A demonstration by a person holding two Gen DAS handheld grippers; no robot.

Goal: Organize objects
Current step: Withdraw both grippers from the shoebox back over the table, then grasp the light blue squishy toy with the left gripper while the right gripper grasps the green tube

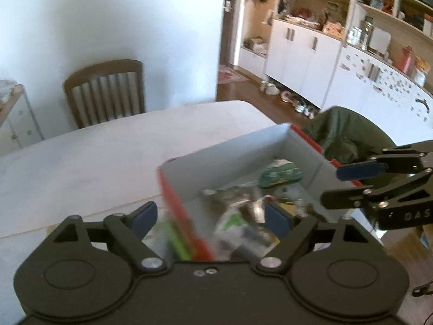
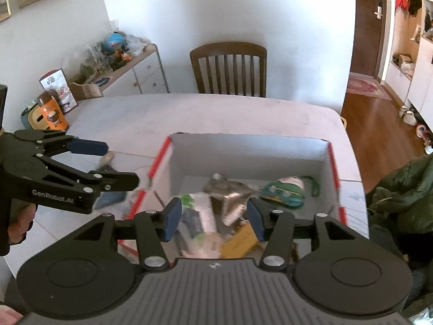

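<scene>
A cardboard box (image 2: 251,146) with a grey inside and red edges is seen on the pale table (image 2: 216,113), open at the top. Several things are lying mixed on its floor: a green and white pouch (image 2: 284,191) with a green cord near the far right corner, a crumpled silver wrapper (image 2: 230,189) about in the middle, a white packet with green print (image 2: 200,211) toward the near left, and a yellow flat piece (image 2: 239,243) at the near side. These things are blurred, so their exact kind cannot be told.

The right gripper (image 2: 213,220) is held above the near part of the box, and its blue-padded fingers (image 2: 171,219) are spread wide; nothing is gripped between them. The left gripper (image 1: 213,219) is held over the left wall of the box, so that one finger is outside the wall and the other is above the contents. Its fingers are wide apart too, and empty (the red wall passes between them, but it is not touched as far as can be seen).

In the right wrist view the left gripper is seen from the side, to the left of the box, with a hand (image 2: 19,224) on its handle. Small blurred items (image 2: 108,162) lie on the table beside the box. A wooden chair (image 2: 228,67) stands at the far side of the table, and a dark green jacket (image 2: 400,189) is at the right.
</scene>
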